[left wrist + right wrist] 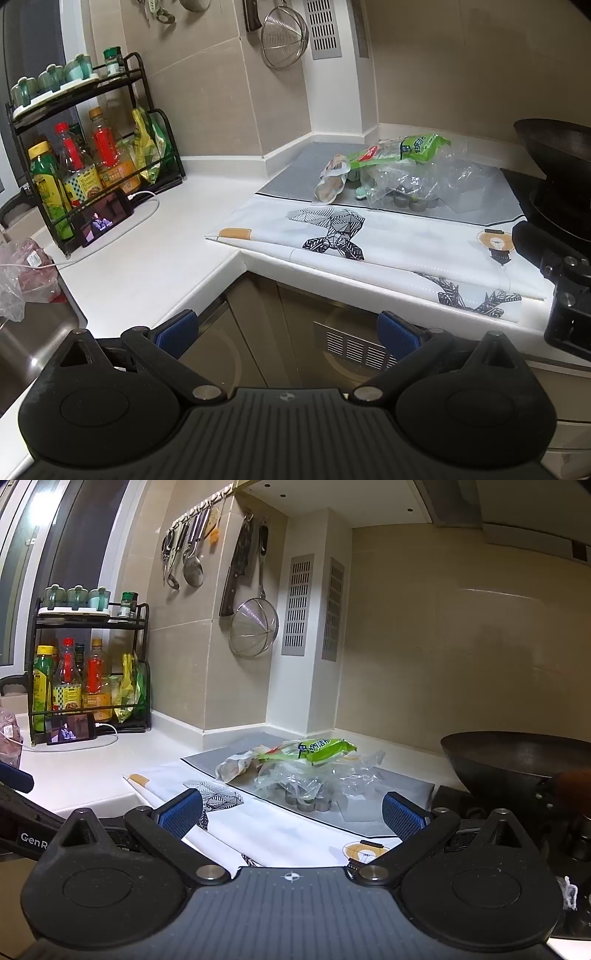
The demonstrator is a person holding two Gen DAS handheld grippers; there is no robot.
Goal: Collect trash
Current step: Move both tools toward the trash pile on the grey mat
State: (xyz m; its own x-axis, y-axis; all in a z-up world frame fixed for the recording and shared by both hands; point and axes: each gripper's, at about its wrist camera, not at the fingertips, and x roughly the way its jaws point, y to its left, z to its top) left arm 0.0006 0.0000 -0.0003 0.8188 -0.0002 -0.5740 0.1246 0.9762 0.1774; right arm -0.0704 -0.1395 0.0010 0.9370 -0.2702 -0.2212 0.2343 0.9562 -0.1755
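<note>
Trash (306, 768) on the far worktop (155, 258): thin crinkly wrappers, judged light, soft, slippery; pinch a bunched fold. Left tool (288, 334) and right tool (293, 812) released, empty.

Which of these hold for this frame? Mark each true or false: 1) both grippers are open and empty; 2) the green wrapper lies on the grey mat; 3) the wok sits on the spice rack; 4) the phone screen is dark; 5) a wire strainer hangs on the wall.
1) True: the left gripper and right gripper stand wide open with nothing between the pads.
2) True: the green wrapper lies with the clear plastic bag on the grey mat.
3) False: the wok sits on the stove at the right, far from the spice rack.
4) False: the phone is showing a video.
5) True: the wire strainer hangs on the tiled wall.
</note>
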